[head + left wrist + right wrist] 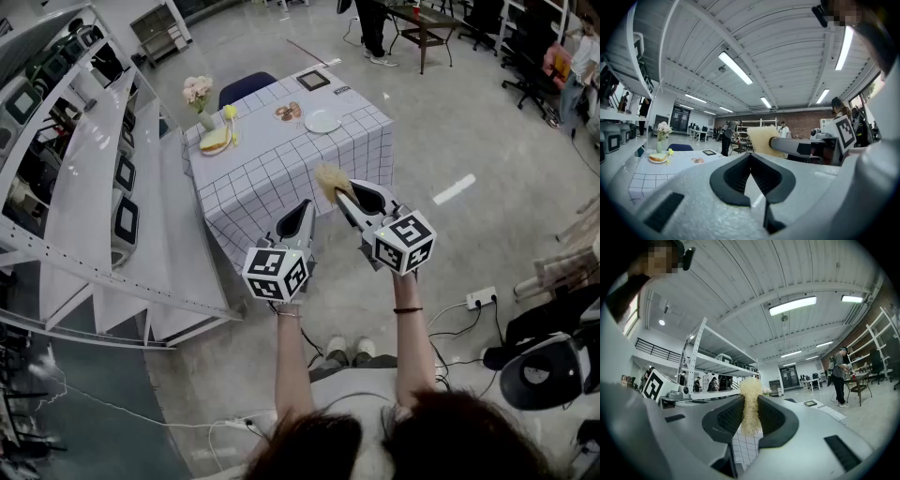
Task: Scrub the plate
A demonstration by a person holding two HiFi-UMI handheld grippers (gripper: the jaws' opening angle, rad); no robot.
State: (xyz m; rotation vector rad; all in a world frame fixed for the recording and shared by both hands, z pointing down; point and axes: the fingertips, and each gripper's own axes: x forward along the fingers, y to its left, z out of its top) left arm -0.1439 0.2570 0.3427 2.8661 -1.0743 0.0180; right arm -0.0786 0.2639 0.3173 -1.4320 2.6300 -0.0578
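Checked table ahead; right hand-held gripper clamps scrub pad.

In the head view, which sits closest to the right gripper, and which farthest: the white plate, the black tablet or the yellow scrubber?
1. yellow scrubber, clamped in the right gripper.
2. white plate, on the table's right side.
3. black tablet, at the far edge.
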